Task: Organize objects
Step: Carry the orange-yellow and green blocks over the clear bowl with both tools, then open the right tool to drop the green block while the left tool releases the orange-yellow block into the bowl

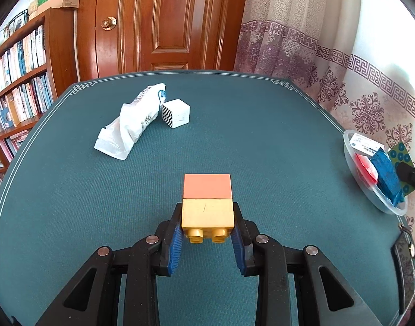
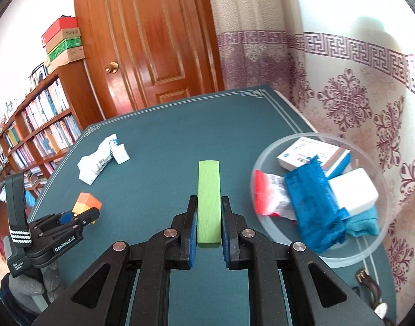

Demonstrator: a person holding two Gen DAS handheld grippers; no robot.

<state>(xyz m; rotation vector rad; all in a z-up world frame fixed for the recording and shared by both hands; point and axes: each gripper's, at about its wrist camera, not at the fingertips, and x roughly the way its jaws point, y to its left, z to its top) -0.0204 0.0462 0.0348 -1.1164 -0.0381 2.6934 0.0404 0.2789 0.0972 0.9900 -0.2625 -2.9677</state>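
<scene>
Two grips — left gripper [image 1: 207, 233] jaws pinching stacked toy bricks [image 1: 207, 203], right gripper [image 2: 209, 225] jaws pinching green block [image 2: 208, 201] — above teal counter [image 1: 261, 135], left of clear bowl [image 2: 343, 260].

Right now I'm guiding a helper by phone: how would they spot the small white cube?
Start at the green table and look to its far left part, toward the bookshelf. Beside the crumpled white bag there sits the white cube. Only it has a black zigzag pattern on one face.
</scene>
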